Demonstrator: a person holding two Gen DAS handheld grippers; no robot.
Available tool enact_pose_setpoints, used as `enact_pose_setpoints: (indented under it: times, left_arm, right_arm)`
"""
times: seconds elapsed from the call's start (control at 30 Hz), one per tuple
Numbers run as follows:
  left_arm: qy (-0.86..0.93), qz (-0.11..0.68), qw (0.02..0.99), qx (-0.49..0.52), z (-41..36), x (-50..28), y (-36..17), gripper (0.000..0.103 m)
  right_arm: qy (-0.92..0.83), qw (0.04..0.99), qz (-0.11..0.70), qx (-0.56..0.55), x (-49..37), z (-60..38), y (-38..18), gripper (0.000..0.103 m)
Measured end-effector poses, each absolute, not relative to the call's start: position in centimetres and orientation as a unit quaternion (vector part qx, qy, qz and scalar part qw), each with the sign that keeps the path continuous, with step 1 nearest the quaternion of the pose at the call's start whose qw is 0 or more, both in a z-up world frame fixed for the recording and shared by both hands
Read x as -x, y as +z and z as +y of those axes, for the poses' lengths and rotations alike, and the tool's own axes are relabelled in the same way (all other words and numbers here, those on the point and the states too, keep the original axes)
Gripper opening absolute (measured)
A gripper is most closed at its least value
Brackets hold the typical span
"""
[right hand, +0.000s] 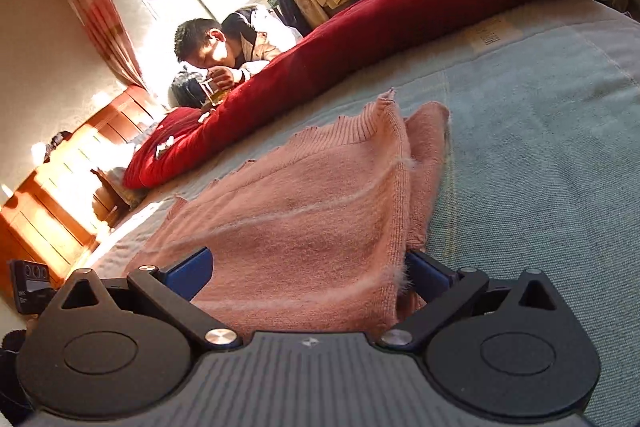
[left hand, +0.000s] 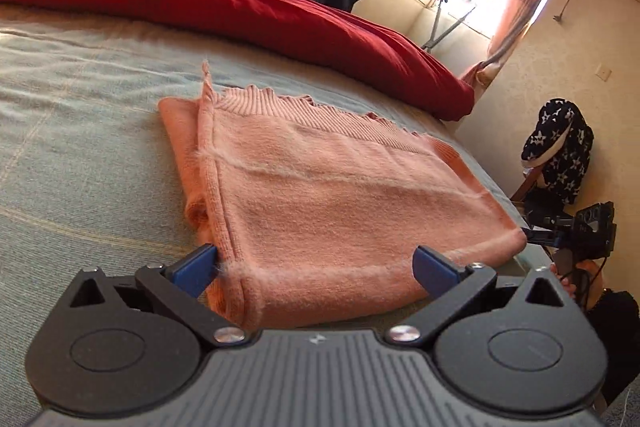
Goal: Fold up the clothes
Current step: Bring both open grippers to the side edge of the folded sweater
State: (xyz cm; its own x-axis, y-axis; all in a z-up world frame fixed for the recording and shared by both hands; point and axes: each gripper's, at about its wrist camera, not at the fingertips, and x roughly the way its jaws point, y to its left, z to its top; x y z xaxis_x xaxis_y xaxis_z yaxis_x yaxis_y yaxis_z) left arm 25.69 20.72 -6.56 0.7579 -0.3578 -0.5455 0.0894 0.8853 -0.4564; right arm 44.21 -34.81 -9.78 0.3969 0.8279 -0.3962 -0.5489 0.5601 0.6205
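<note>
A pink sweater [left hand: 336, 195] lies folded on the bed [left hand: 80, 147], in front of a red quilt [left hand: 240, 11]. The left gripper [left hand: 316, 267] and right gripper [right hand: 308, 271] each spread their blue fingers [left hand: 196, 267] wide around the sweater's near edge, gripping nothing.

a fuzzy pink knit sweater [left hand: 320, 195] lies folded into a flat rectangle on the grey-blue bed [left hand: 80, 147], near its edge, ribbed hem on the far side, a narrower folded layer peeking out along one side.
</note>
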Motion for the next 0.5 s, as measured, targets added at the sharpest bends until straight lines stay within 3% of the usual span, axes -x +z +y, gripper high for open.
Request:
enact_pose_setpoints:
  times: [0.5]
  left_arm:
    - [-0.195,0.337,0.882,0.265,21.2,-27.1,-8.2,0.102]
  right_arm:
    - [0.506,0.705,0.403,-0.292,-47.4,-33.3,-11.6,0.103]
